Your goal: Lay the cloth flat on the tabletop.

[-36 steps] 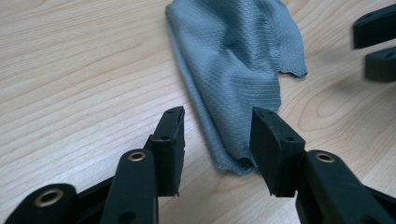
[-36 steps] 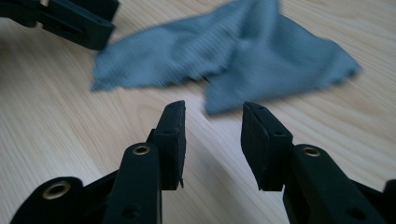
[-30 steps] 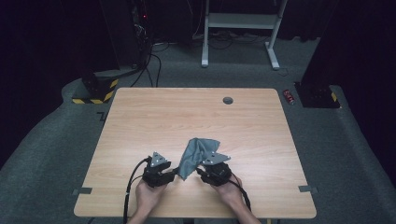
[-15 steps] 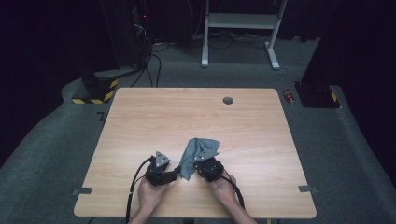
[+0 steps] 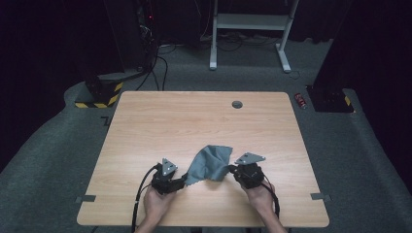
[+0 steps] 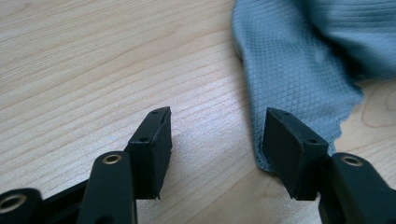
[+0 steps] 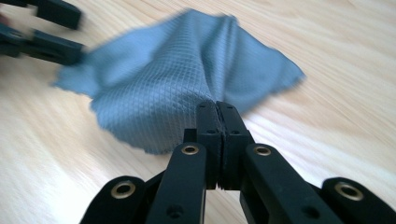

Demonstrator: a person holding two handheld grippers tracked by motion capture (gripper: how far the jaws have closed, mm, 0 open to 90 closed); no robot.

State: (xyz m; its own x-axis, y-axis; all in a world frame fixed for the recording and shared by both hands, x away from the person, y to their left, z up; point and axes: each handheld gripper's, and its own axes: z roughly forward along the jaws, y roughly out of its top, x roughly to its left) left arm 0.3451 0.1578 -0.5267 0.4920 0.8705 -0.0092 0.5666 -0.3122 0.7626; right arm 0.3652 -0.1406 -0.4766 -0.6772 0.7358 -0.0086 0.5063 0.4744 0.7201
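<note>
Right grip: while pinched fully closed on a fold of the grey cloth (image 7: pixel 163 88), right gripper (image 7: pixel 217 108) lifts that edge clear of the table (image 5: pixel 145 121).
Left grip: left gripper (image 6: pixel 215 135) gaping, jaws just widened, nothing clamped; cloth corner lies beside one pad, loose.
Cloth position: near front table edge, between both grippers, partly raised, partly resting on wood.
Slip risk: thin fold likely to pull free under a sharp tug.
Drag risk: unheld corner likely to trail and bunch.

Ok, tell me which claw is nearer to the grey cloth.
Right. The right claw is clamped shut on the grey cloth, pinching its fabric. The left claw stands open at the cloth's other corner, the hem beside one pad but not gripped.
</note>
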